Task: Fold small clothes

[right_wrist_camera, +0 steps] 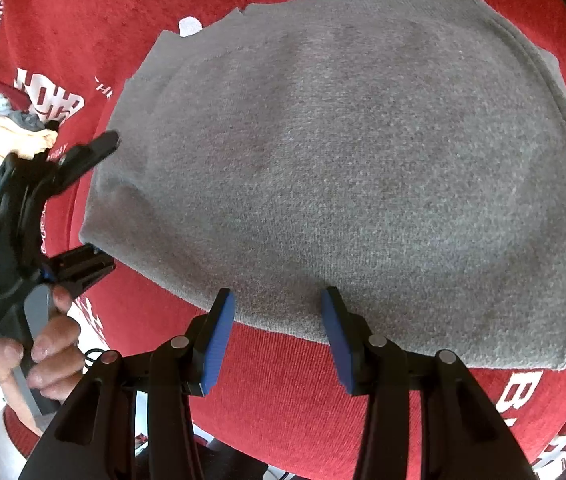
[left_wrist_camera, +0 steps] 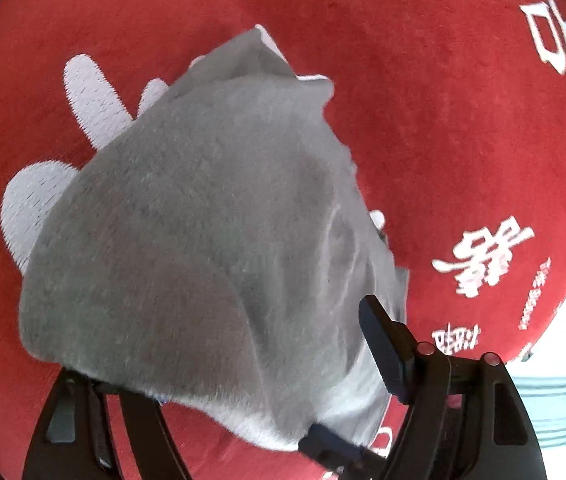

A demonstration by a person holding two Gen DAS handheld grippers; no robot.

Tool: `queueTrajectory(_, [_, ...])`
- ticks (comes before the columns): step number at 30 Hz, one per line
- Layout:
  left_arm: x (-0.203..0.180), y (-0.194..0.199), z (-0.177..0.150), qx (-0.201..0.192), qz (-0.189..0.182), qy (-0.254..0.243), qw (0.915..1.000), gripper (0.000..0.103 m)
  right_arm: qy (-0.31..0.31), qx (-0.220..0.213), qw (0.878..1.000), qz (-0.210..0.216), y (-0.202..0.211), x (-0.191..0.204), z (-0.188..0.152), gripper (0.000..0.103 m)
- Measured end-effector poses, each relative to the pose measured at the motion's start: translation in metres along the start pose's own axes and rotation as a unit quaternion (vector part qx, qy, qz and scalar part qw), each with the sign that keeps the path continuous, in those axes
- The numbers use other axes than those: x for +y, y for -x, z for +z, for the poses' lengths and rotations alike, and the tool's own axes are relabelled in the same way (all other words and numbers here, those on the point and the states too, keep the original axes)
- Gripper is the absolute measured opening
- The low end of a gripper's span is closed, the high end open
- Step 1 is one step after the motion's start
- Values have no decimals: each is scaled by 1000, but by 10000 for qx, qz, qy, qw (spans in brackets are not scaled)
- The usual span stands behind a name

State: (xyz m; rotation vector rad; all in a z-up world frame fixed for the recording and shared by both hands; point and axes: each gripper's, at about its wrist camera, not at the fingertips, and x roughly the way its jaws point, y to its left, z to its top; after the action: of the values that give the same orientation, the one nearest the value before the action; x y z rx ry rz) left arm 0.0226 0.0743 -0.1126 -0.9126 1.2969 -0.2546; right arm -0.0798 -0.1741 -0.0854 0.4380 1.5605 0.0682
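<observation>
Right up against my right-wrist lens are the blue pads (right_wrist_camera: 219, 340) of the right gripper (right_wrist_camera: 277, 334), spread apart with nothing between them, hanging just over the near hem of the grey garment (right_wrist_camera: 343, 160). That garment is by far the biggest thing in view: a fuzzy grey knit piece spread fairly flat on the red blanket (right_wrist_camera: 283, 400), folded edge toward me, a seamed edge curving down its right side.

Under everything is that red blanket, covered in white lettering (right_wrist_camera: 49, 100) and white embroidered shapes (left_wrist_camera: 87, 96), some of them half buried under the grey fabric.

From my left-wrist view the grey garment (left_wrist_camera: 187, 220) fills most of the frame and drapes right over the left gripper (left_wrist_camera: 243, 380), so one finger is buried under cloth and only the other finger (left_wrist_camera: 383, 344) pokes out. That's what blocks me here. From the right-wrist camera though, I can see the left gripper (right_wrist_camera: 99, 204) at the garment's left edge with its fingers splayed wide, one tip by the upper edge and one by the lower corner, not pinching anything as far as I can tell. The person's hand (right_wrist_camera: 47, 344) is wrapped round its handle.

Smallest bit: a bundle of pale yellow and grey cloth (right_wrist_camera: 15, 132) sitting off past the blanket's left edge
</observation>
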Motion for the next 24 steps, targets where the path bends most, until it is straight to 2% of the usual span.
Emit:
queueTrajectory(2, [3, -3, 2, -13, 148, 58, 9999, 76, 11, 10, 10000, 10, 1, 0, 0, 49])
queueTrajectory(4, [-2, -4, 4, 14, 478, -105, 9988, 61, 24, 37, 10000, 37, 2, -1, 0, 49])
queueTrajectory(5, [-8, -5, 4, 68, 800, -366, 9961, 42, 66, 73, 9999, 41, 3, -1, 1, 49])
queueTrajectory(6, [-11, -6, 3, 95, 992, -545, 9935, 32, 126, 114, 9998, 33, 5, 1, 2, 49])
queueTrajectory(9, [-20, -3, 1, 60, 1248, -982, 9873, 28, 339, 190, 9992, -33, 14, 6, 7, 49])
queueTrajectory(10, [-29, -3, -2, 3, 1418, -1283, 9816, 28, 396, 152, 9991, -40, 20, 7, 11, 49])
queueTrajectory(12, [-47, -3, -11, -118, 1723, -1985, 9648, 26, 468, 31, 9989, -74, 34, 9, 22, 49])
queueTrajectory(13, [-55, -4, -16, -168, 1881, -2382, 9527, 26, 491, -36, 9988, -68, 42, 10, 30, 50])
queueTrajectory(14, [-64, -6, -23, -218, 2025, -2784, 9386, 25, 510, -102, 9986, -46, 50, 12, 39, 52])
queueTrajectory(15, [-73, -8, -31, -263, 2168, -3257, 9199, 25, 526, -132, 9985, -19, 55, 14, 48, 54])
queueTrajectory(16, [-78, -10, -34, -285, 2228, -3485, 9100, 25, 564, -153, 9983, 28, 62, 18, 61, 58])
queueTrajectory(18, [-85, -11, -43, -329, 2340, -4056, 8830, 25, 690, -161, 9974, 106, 71, 30, 84, 64])
queueTrajectory(19, [-89, -11, -44, -343, 2369, -4200, 8754, 25, 797, -129, 9966, 181, 75, 39, 100, 66])
queueTrajectory(21, [-91, -13, -51, -352, 2433, -4567, 8549, 25, 936, 48, 9950, 357, 76, 56, 127, 71])
queueTrajectory(23, [-92, -13, -53, -340, 2476, -4765, 8429, 25, 1025, 448, 9921, 564, 66, 77, 154, 79])
queueTrajectory(24, [-92, -14, -55, -340, 2491, -4881, 8358, 25, 1069, 751, 9892, 671, 56, 92, 169, 79])
